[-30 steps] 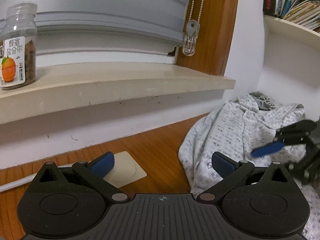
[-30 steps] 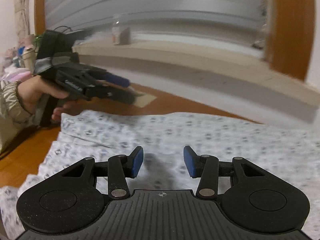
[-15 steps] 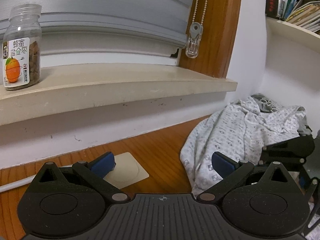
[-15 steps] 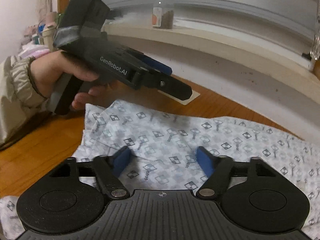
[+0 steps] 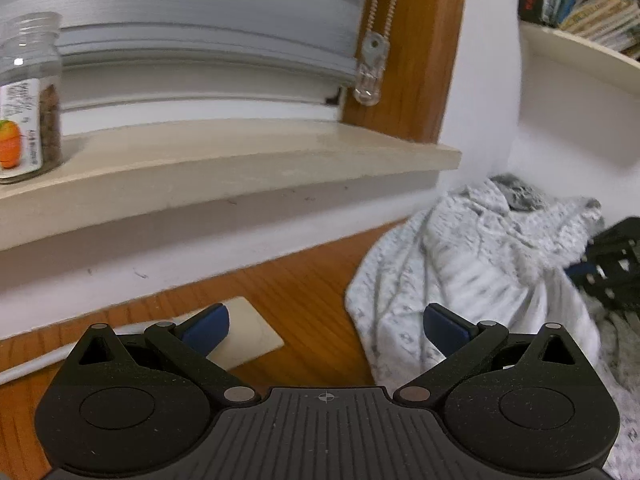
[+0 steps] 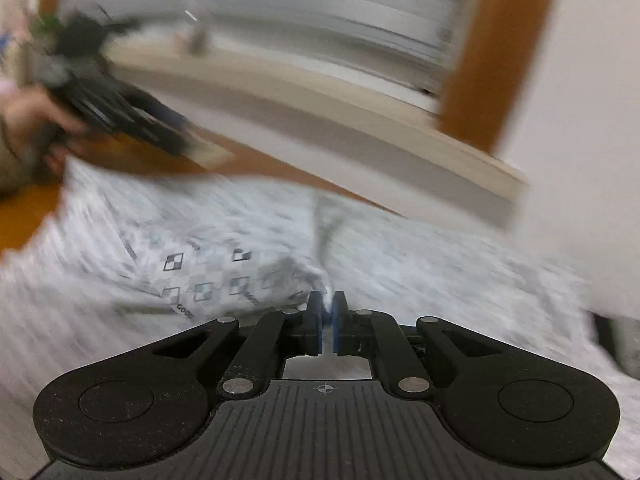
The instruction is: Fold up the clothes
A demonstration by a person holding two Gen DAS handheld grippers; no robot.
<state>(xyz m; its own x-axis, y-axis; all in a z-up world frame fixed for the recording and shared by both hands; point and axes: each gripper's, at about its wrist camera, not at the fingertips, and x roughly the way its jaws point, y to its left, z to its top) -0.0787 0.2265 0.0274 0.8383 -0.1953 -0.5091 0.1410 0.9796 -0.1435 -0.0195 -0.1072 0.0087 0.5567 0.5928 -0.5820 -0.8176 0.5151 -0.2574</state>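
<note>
Blue-padded right gripper [image 6: 326,312]: pinching patterned garment [image 6: 208,276] | left gripper [image 5: 326,326]: wide, empty

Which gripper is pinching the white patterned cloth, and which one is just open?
The right gripper is shut on the cloth. The left gripper is wide open, holding nothing.

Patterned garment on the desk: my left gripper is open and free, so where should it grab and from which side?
Judging from the left wrist view, take the garment at its near rounded edge by the wood, just ahead of the left gripper. Come in low from the bare desk side. That edge lies loose and reachable, while the right gripper already pinches a fold farther over.
</note>
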